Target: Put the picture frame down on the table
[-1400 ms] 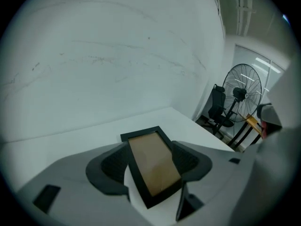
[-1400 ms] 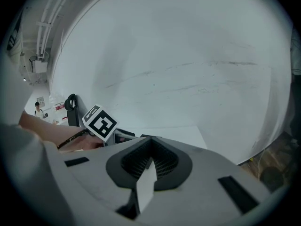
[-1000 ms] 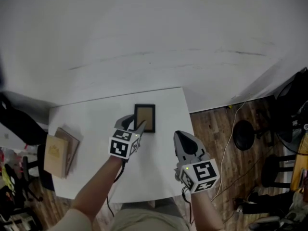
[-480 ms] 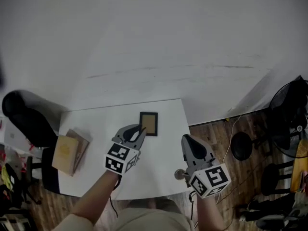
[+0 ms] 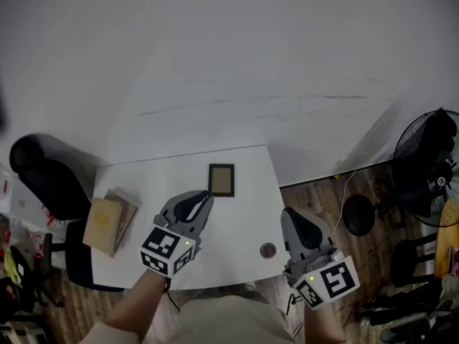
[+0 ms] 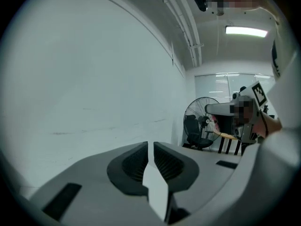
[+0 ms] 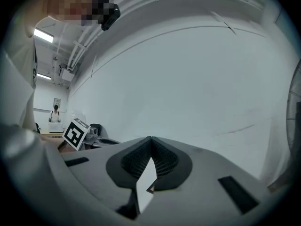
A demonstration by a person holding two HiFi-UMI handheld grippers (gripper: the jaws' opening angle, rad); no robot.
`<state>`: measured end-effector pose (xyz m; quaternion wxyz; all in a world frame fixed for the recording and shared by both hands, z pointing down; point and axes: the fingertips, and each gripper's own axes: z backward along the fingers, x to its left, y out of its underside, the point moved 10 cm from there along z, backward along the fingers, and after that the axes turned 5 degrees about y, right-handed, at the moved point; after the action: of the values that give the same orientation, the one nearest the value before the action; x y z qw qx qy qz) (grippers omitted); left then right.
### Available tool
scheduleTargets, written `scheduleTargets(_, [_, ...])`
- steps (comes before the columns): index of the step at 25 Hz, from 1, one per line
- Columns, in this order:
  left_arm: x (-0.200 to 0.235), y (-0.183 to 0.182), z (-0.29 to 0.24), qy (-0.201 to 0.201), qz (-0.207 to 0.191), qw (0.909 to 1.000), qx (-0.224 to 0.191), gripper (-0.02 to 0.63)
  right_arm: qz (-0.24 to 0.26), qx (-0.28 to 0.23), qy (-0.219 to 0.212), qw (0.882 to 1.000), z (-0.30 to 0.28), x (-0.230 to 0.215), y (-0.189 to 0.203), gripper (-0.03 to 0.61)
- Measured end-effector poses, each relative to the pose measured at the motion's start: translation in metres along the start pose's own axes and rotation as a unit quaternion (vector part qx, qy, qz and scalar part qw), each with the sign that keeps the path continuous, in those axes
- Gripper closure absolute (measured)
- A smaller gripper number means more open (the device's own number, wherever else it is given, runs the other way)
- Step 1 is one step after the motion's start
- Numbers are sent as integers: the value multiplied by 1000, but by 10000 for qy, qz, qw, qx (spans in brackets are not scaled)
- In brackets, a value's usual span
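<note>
**L and R tools empty and level; frame flat on counter ahead of L tool**

**Edges / free room.** Picture frame (image 5: pixel 221 180) lies flat on the counter (image 5: pixel 240 224), just ahead of the L tool (image 5: pixel 205 199) tips and apart from them. It is ahead and to the left of the R tool (image 5: pixel 288 213), well clear. The frame sits near the counter's far edge w/o reaching it, w/ bare top on all four sides. The widest open strip runs btw. the two tools and to the L tool's left. A small round brown disc (image 5: pixel 267 250) lies btw. the tools, just left of the R tool and near the counter's near edge. A tan stack (image 5: pixel 107 223) sits well off to the L tool's left, at the counter's left edge. Off the counter there is a black chair (image 5: pixel 39 178) far left of the L tool and a fan (image 5: pixel 430 145) far right of the R tool.

**Tool state.** L tool (image 6: pixel 149 147): jaws have just been closing and are now all but clenched, w/ a thin slit btw. the pads and nothing in it. R tool (image 7: pixel 150 139): tips meet, clenched on nothing. Both point roughly level at the wall (image 5: pixel 229 63).

**Materials / shapes.**
- Frame: upright rectangle, dark border, tan-brown centre.
- Counter: smooth matte white w/ square corners.
- Tools: grey moulded shells, black ribbed pads, and white cubes w/ black square markers.
- Wall: plain white w/ a faint horizontal scuff line.
- Floor (image 5: pixel 337 192): wood planks.
</note>
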<state>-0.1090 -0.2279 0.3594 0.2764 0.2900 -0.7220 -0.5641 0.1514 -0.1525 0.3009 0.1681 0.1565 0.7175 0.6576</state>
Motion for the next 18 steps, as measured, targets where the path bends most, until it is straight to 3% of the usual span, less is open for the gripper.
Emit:
scheduleTargets(6, [-12, -4, 38, -86, -167, 9998, 24, 565, 161, 77, -322, 9993, 21, 16, -6, 555])
scheduleTargets(18, [-20, 17, 71, -237, 103, 9997, 55, 577, 132, 607, -999, 9931, 15, 54, 27, 555])
